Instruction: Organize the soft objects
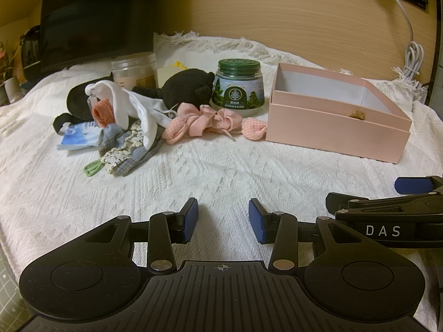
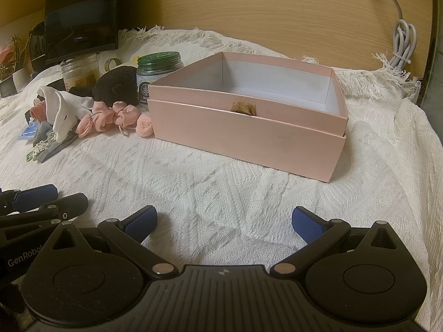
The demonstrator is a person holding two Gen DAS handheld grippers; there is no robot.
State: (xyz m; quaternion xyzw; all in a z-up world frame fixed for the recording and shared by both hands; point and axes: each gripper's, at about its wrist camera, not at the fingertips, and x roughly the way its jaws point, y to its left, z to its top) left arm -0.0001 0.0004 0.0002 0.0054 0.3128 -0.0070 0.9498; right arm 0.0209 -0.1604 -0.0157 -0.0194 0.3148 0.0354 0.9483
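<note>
White knitted cloth (image 1: 221, 166) under two idle grippers, soft things heaped beyond.

Nearest, the left gripper (image 1: 223, 220) hangs over the bare cloth with its blue pads partly apart and nothing between them; the right gripper (image 2: 224, 222), just beside it, is spread wider and also holds nothing. Farther back on the left lies the pile of soft objects: a white garment (image 1: 130, 110) draped over patterned fabric (image 1: 127, 152), pink scrunchies (image 1: 205, 119) trailing toward the box, and a black plush toy (image 1: 188, 87) behind them. On the right sits an open pink box (image 2: 249, 138), its white inside bare. A green-lidded jar (image 1: 238, 85) stands between toy and box.
</note>
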